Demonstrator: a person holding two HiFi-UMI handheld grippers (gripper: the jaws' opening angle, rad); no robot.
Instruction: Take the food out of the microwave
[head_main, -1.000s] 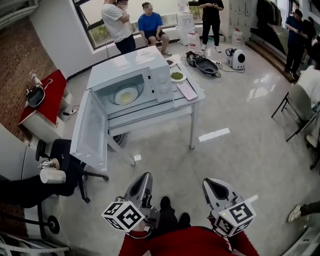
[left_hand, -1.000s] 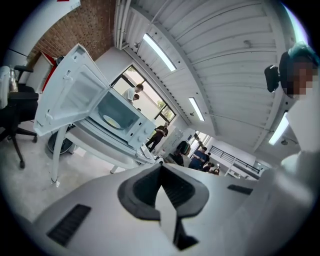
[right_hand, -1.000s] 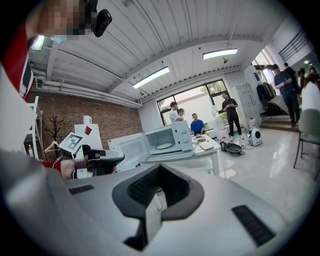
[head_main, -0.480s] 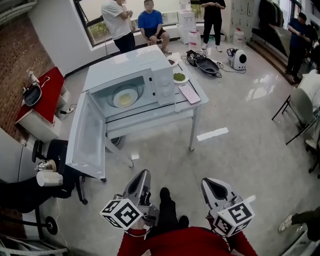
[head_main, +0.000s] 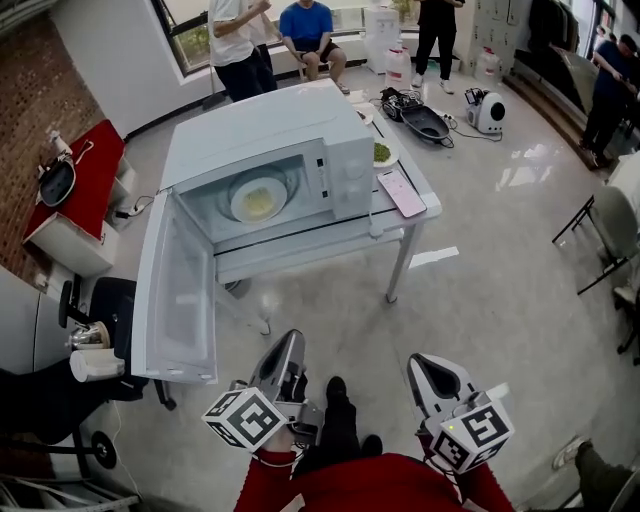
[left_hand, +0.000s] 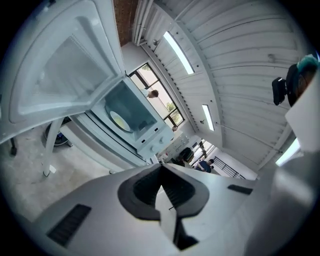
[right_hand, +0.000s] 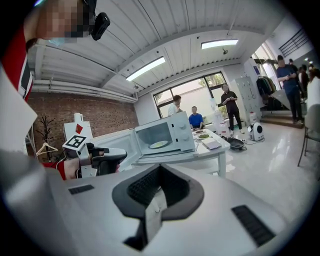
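Far left, 9 o'clock of the scene: red cabinet with a dark pan on top.

Microwave door hangs wide open, swung out toward 8 o'clock of the oven.

White microwave on a white table. Plate of food lies inside the cavity, pale yellow, flat on the floor of the oven.

At 3 o'clock of the microwave, on the table: pink phone, and a plate of greens behind it.

Left gripper held low, well apart from the oven, tip toward 12 o'clock. Jaws together, nothing between them.

Right gripper beside it at 3 o'clock. Jaws closed, empty.
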